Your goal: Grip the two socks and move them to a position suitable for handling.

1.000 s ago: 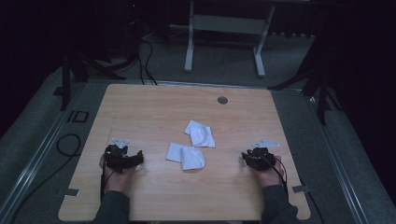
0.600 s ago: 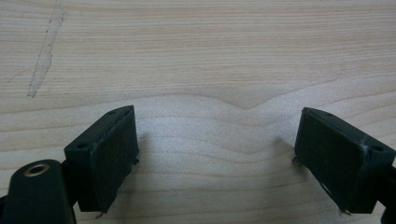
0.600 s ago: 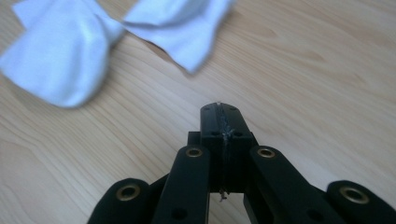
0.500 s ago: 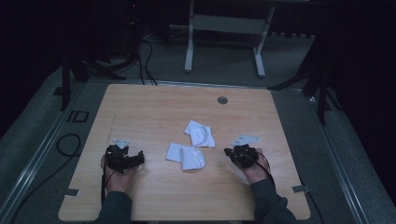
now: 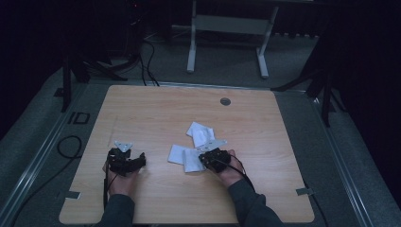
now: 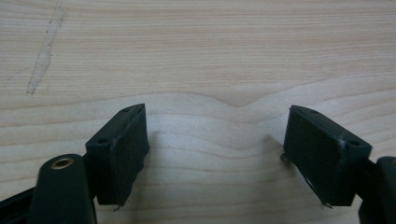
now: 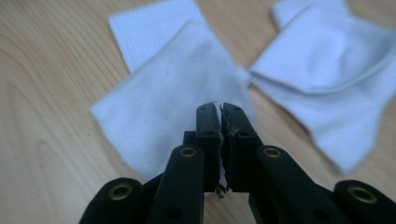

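Note:
Two white cloths lie mid-table: a near one (image 5: 183, 157) (image 7: 163, 107) with a ribbed layer under it, and a far one (image 5: 201, 133) (image 7: 327, 70). My right gripper (image 5: 210, 159) (image 7: 220, 106) sits low at the near cloth's right edge. Its jaws closed and have just eased apart a hair; they stand together, and I see no cloth pinched between them. My left gripper (image 5: 126, 161) (image 6: 215, 114) rests on bare wood at the front left. Its jaws have just been closing a little, but they stand wide apart with nothing between them.
The wooden table (image 5: 156, 113) has a round grommet (image 5: 225, 101) near its far edge and tape tabs (image 5: 302, 191) at the front corners. A cable (image 5: 68, 146) lies on the floor at the left, and a metal frame (image 5: 227, 28) stands behind the table.
My right gripper has travelled left from the table's right side to the near cloth. The left gripper has stayed where it was.

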`<state>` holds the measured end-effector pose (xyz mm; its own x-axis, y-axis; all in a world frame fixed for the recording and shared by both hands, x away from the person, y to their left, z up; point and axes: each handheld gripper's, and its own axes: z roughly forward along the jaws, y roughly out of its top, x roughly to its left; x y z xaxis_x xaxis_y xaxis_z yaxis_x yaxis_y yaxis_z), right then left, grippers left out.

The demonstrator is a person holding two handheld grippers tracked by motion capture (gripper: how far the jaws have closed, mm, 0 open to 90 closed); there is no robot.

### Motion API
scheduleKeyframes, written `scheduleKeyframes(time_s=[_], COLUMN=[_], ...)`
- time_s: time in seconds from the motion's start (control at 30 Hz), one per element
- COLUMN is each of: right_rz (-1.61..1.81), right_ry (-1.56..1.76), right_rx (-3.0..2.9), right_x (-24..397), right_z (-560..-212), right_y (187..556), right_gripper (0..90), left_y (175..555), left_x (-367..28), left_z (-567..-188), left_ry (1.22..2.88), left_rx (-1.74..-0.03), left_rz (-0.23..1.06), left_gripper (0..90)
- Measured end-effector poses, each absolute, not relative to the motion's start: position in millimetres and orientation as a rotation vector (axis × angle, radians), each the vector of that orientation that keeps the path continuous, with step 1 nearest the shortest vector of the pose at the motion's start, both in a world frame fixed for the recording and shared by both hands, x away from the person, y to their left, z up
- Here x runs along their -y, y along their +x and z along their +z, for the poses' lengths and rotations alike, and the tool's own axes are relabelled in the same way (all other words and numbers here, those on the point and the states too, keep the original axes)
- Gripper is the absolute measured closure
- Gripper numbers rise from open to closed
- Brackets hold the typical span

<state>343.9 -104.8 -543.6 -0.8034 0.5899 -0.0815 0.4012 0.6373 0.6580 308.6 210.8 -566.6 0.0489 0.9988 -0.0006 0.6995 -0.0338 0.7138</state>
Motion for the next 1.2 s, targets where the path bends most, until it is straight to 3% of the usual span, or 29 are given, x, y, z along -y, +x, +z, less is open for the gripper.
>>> scheduleKeyframes(time_s=[0.1, 0.17, 0.47, 0.53, 0.63, 0.87, 0.97, 1.2], right_rz=[0.933, 0.951, 0.976, 0.982, 0.997, 0.997, 0.969, 1.046], right_ry=[0.806, 0.785, 0.659, 0.633, 0.555, 0.508, 0.547, 0.703], right_rx=[-2.586, -2.596, -2.631, -2.644, -2.674, -2.682, -2.648, -2.589], right_x=[101, 99, 96, 95, 94, 94, 97, 112], right_z=[-553, -554, -556, -556, -556, -556, -550, -538], right_y=[346, 342, 329, 329, 326, 324, 324, 331], right_gripper=[85.2, 86.4, 88.7, 88.8, 89.1, 88.7, 79.5, 68.4], left_y=[305, 302, 295, 293, 292, 295, 295, 293], left_x=[-205, -198, -165, -154, -133, -118, -118, -115], left_z=[-560, -557, -545, -544, -547, -562, -562, -562], left_ry=[1.82, 1.83, 1.881, 1.905, 1.97, 2.035, 2.037, 2.042], left_rx=[-1.714, -1.639, -1.412, -1.354, -1.241, -1.259, -1.262, -1.263], left_rz=[0.681, 0.583, 0.52, 0.515, 0.508, 0.506, 0.506, 0.534], left_gripper=[44.8, 58.5, 77.4, 86.6, 88.6, 89.3, 89.4, 89.4])
